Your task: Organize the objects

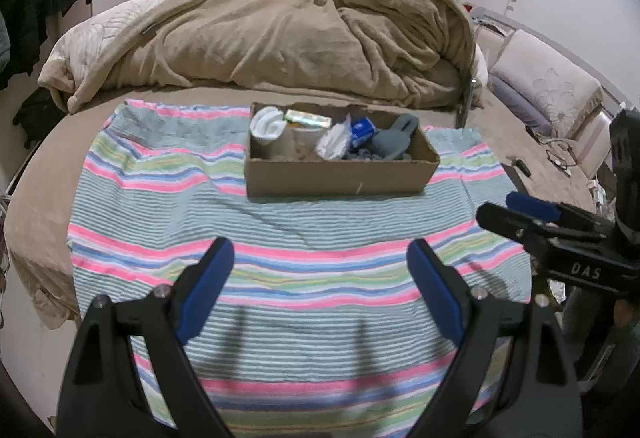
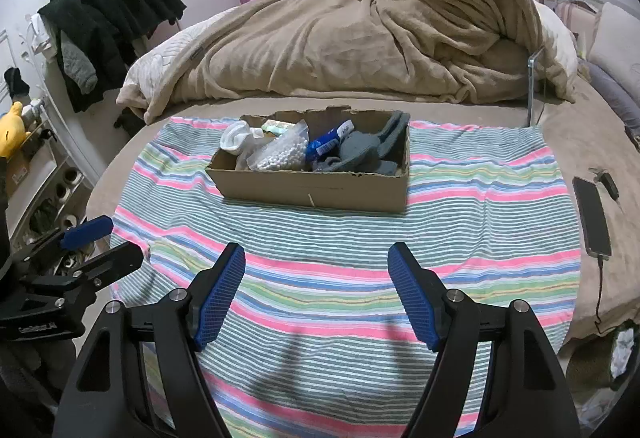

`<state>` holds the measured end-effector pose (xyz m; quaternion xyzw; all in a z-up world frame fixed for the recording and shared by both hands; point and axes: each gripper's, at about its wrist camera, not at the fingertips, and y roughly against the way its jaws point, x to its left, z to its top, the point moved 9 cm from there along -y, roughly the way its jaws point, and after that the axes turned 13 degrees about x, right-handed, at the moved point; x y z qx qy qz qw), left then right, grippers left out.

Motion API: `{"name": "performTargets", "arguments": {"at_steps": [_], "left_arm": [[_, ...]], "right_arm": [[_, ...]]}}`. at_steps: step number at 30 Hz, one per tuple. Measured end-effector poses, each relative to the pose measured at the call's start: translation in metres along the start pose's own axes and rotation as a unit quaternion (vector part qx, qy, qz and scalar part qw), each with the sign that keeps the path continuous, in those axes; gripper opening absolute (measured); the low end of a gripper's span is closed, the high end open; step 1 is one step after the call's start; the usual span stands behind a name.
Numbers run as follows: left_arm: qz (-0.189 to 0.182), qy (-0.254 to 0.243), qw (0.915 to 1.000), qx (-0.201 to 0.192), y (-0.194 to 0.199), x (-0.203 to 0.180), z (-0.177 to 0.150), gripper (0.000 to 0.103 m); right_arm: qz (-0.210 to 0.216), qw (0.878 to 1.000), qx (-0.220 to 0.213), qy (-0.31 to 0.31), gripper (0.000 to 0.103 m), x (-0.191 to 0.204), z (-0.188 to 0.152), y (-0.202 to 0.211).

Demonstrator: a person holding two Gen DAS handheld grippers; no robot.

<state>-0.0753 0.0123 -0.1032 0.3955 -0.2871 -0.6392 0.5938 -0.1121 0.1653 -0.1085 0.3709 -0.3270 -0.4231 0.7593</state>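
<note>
Box far-centre on striped cloth, full | left tool, right tool both released, empty | approach box straight, descend level, take top item.

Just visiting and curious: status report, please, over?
Left gripper open, empty. Right gripper open, empty. Brown cardboard box on striped cloth, filled with items. Nothing in the way.

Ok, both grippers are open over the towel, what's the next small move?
Probably ease the right gripper forward toward the cardboard box and pick one item, perhaps the grey slippers at its right end. Both grippers hold nothing, the left gripper included, and everything sits in the box; the striped towel is bare.
</note>
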Motion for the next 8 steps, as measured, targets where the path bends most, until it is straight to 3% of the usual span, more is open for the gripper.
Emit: {"name": "performTargets", "arguments": {"at_steps": [8], "left_arm": [[0.014, -0.001, 0.9999, 0.006, -0.018, 0.010, 0.010, 0.090]], "right_arm": [[-0.001, 1.000, 0.017, -0.008, 0.077, -0.013, 0.005, -0.021]]}}
